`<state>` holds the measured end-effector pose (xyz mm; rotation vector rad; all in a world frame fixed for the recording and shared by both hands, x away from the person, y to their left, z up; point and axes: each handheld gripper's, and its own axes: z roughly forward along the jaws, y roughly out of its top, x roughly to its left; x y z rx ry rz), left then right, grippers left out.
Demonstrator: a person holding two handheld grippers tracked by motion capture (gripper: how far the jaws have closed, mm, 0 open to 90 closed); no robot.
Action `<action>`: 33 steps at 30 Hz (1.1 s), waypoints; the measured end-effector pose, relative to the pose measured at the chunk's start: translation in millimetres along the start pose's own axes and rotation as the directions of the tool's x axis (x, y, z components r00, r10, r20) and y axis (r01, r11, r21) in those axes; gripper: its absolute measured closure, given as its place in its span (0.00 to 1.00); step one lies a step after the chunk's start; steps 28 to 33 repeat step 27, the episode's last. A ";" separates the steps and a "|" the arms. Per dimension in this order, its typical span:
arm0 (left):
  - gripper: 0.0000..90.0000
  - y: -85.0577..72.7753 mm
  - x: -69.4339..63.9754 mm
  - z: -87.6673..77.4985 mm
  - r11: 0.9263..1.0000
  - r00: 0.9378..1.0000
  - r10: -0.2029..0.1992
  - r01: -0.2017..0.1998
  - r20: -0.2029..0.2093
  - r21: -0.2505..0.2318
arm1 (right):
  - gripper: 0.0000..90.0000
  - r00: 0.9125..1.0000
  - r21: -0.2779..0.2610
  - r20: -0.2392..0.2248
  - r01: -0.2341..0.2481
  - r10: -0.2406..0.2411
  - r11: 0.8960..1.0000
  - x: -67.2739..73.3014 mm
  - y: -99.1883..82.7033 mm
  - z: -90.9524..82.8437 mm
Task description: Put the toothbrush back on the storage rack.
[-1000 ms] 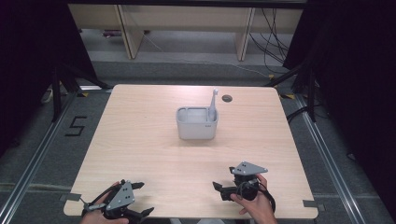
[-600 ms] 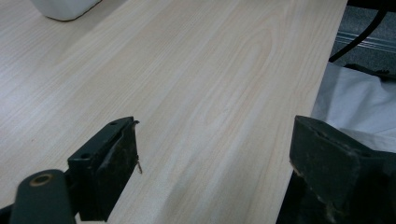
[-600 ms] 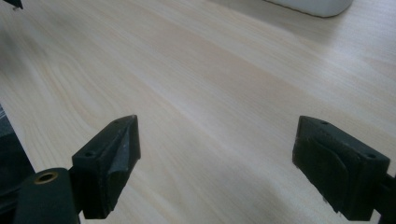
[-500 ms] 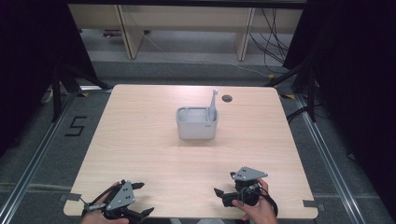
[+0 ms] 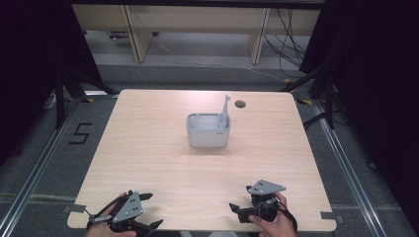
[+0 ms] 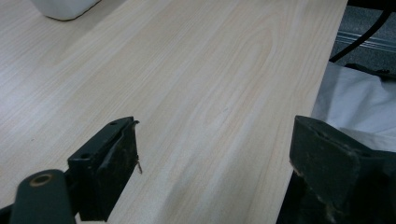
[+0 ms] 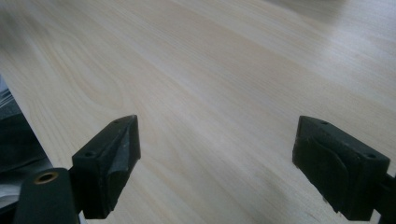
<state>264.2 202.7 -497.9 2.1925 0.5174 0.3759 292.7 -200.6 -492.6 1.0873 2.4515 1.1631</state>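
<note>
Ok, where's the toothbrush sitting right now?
In the high view, the toothbrush stands upright in the right end of the grey holder, mid-table, just left of the table's round hole.

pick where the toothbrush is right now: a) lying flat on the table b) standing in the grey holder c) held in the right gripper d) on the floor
b: the toothbrush stands upright in the right end of the grey holder at mid-table, while the left gripper and the right gripper sit open and empty near the table's near edge.
</note>
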 end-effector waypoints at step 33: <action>0.16 0.0 0.0 0.0 1.000 1.000 0.000 0.000 -0.002 -0.001 | 0.18 1.000 0.003 0.001 0.001 -0.001 1.000 -0.2 -4.4 -3.8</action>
